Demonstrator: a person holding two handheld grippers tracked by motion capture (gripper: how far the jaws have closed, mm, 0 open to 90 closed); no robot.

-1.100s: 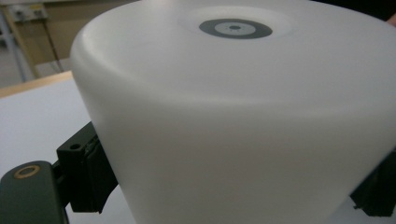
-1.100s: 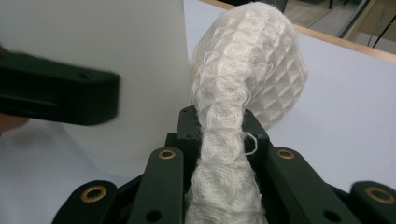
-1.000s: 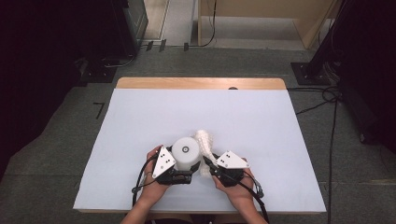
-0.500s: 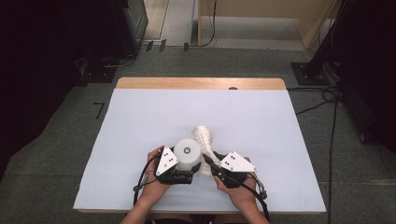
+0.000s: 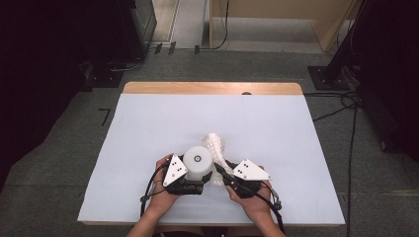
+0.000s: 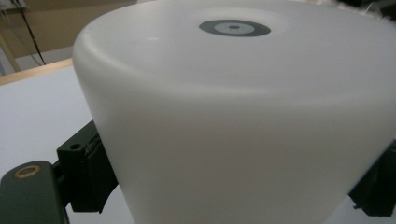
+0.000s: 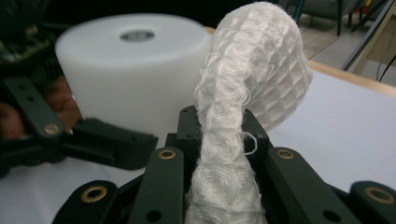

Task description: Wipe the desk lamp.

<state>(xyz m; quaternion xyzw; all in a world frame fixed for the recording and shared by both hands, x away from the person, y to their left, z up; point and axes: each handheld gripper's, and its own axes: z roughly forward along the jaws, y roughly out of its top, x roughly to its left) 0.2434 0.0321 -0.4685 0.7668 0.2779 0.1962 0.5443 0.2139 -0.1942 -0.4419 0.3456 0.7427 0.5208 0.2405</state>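
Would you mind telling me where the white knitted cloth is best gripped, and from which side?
Probably at its narrow bunched end, from the person's side, as the right gripper does: there it gathers into a thin strip the jaws can close on. The far end balloons wide beside the white cylinder.

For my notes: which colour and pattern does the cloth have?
The cloth is white with a waffle-like grid of small squares, clearest in the right gripper view.
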